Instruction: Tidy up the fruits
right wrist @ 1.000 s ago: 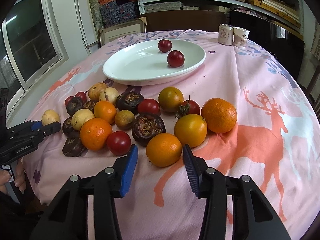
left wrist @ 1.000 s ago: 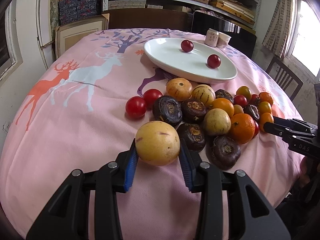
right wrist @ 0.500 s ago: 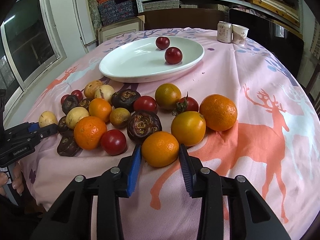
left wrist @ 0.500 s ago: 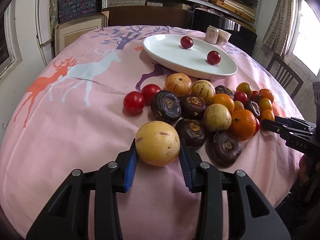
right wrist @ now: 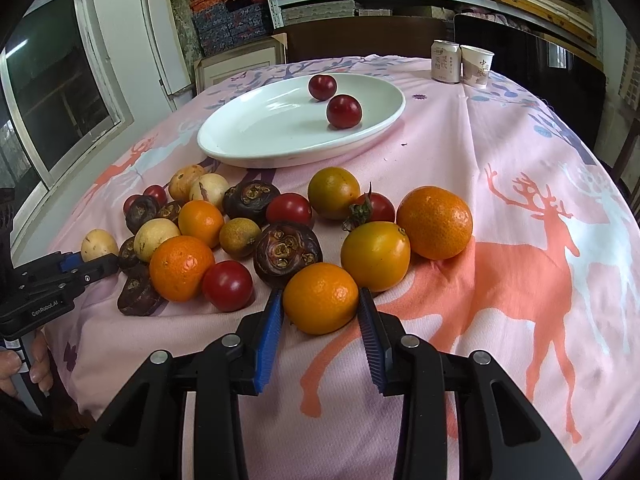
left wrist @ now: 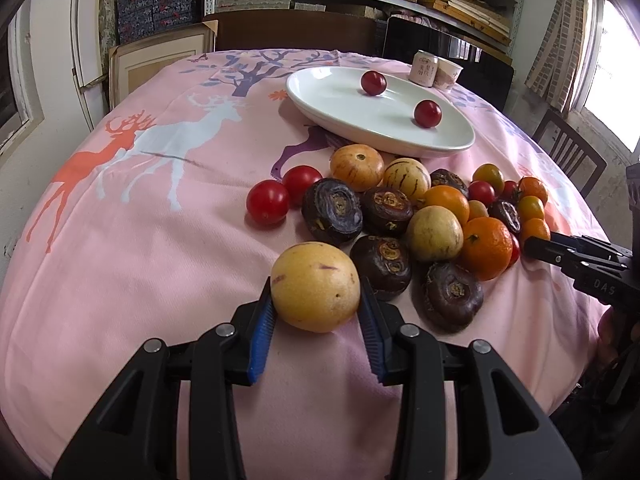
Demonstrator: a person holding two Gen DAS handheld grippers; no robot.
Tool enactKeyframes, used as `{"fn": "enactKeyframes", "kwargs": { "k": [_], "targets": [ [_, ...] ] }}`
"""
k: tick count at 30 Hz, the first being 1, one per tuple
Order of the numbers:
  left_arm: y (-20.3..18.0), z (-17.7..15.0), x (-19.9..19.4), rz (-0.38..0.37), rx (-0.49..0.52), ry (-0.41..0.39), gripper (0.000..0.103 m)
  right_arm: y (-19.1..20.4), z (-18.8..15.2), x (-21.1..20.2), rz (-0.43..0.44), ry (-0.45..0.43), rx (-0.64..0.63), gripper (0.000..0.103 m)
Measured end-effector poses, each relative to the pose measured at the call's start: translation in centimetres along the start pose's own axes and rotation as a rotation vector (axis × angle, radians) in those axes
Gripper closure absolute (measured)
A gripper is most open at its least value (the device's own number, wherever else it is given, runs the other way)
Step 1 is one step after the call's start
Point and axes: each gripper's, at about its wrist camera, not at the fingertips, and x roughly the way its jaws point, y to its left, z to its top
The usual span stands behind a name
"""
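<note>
My left gripper (left wrist: 316,285) is shut on a pale yellow round fruit (left wrist: 315,292) that sits low over the pink tablecloth, at the near end of a pile of fruit. In the right wrist view the same fruit (right wrist: 99,244) shows at the far left. My right gripper (right wrist: 320,294) is shut on a small orange (right wrist: 320,300) at the pile's front edge, both blue pads against its sides. A white oval plate (right wrist: 272,128) beyond the pile holds two dark red fruits (right wrist: 344,111). Red tomatoes, oranges, dark purple fruits and yellow fruits lie loose together.
A can (right wrist: 446,61) and a paper cup (right wrist: 477,65) stand at the table's far edge. A wooden chair (left wrist: 568,152) is beyond the right rim. Shelves with boxes line the back wall. A person's hand (right wrist: 36,364) grips the left tool.
The right gripper's jaws have closed from apart onto the small orange, and it has come slightly nearer to the pile. The left gripper keeps hold of the yellow fruit.
</note>
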Motion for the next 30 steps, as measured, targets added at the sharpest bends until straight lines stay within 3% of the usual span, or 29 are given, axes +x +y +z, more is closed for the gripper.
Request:
{"fn": "enactKeyframes", "kwargs": {
  "k": [20,30],
  "targets": [
    [-0.2,0.2,-0.5,-0.005,0.001,-0.013,0.065,-0.2,0.4,-2.4,0.023,-0.049,0.012,0.065],
    [-1.5,3.6,-2.7,-0.016,0.053,-0.072,0.065,-2.4,3.4,-7.0,-0.033,-0.185,0.03,0.065]
  ]
}}
